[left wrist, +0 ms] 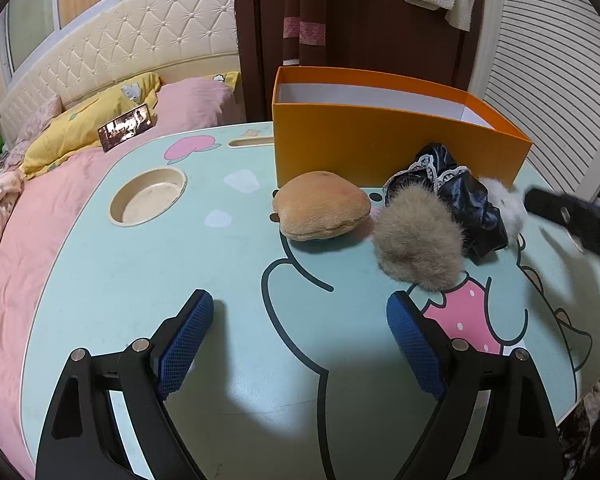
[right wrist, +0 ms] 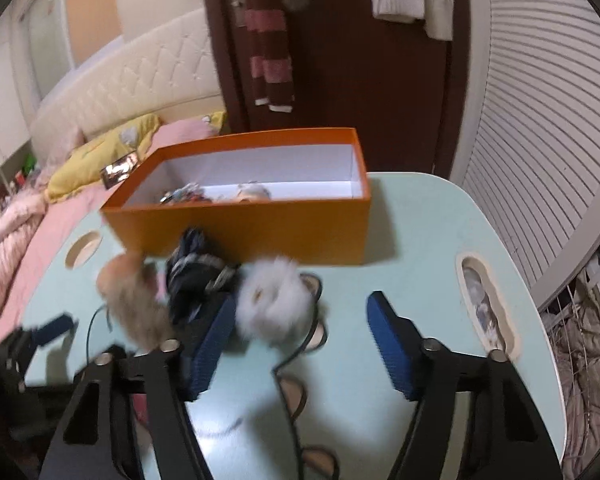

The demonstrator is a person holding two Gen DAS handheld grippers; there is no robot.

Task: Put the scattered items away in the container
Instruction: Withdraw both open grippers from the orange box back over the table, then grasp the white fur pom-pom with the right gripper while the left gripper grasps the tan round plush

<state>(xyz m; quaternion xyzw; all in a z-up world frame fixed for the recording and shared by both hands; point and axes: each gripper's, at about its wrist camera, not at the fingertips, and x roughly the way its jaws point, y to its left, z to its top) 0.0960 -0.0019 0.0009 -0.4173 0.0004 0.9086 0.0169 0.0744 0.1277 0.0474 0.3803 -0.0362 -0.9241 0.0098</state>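
Note:
An orange box stands open at the far side of the mint lap table. Small items lie inside it. In front of the box lie a tan plush bun, a beige fur pom-pom, a black satin cloth with lace and a white pom-pom. My left gripper is open over bare table, short of the bun. My right gripper is open. The white pom-pom sits between its jaws, close to the left pad, and is not pinched.
A round cup hollow is sunk in the table's left side and an oval slot in its right edge. A bed with pink covers, a yellow pillow and a phone lies to the left. A dark door stands behind the box.

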